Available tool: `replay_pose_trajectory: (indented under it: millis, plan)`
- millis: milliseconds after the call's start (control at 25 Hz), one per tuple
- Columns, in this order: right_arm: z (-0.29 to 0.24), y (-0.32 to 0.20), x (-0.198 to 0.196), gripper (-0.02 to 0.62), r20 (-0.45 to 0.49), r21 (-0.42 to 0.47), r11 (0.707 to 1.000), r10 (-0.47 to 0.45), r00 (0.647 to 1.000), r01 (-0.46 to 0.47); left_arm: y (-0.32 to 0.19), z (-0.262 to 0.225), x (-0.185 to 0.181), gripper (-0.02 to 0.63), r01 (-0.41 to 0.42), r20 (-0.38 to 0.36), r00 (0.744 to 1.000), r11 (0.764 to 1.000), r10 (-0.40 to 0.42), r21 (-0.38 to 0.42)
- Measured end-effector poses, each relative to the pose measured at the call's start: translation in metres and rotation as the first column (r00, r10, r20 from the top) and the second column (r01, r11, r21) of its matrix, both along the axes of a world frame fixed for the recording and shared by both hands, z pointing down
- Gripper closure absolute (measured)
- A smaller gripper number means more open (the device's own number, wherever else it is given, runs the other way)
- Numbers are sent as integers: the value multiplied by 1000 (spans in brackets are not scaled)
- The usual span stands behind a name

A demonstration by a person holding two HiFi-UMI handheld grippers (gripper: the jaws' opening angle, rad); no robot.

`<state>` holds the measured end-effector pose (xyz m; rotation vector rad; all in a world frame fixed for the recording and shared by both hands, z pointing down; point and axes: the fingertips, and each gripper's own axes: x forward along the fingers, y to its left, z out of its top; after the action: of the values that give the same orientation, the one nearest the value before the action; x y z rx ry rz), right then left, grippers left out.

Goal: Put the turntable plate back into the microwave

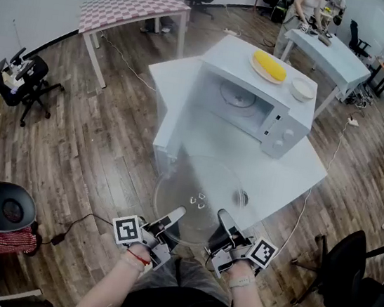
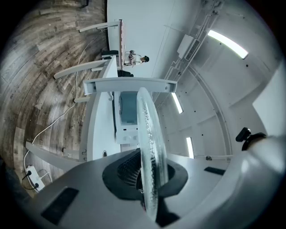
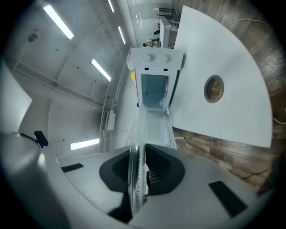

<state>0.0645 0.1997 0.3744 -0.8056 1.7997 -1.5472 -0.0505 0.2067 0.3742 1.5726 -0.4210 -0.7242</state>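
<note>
Two grips set: my left gripper [image 1: 171,219] and right gripper [image 1: 225,222] each clamp the turntable plate [image 1: 200,194] by its near rim. It's held over the worktop [image 1: 295,172] edge, short of the open microwave [image 1: 276,118]. Insertion not yet done.

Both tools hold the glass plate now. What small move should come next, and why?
Probably carry the turntable plate forward, kept level, toward the microwave. Its door stands open, and the left tool and right tool clamp the plate's near rim, short of the cavity.
</note>
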Motion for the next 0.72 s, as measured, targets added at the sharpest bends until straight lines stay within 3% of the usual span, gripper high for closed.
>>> replay_pose_trajectory:
  millis: [720]
  plan:
    - [14,-27,-33,555,-19,-36,999,-7,1000,7,-22,16,-34,574,58,-7,998,997,-59,-48]
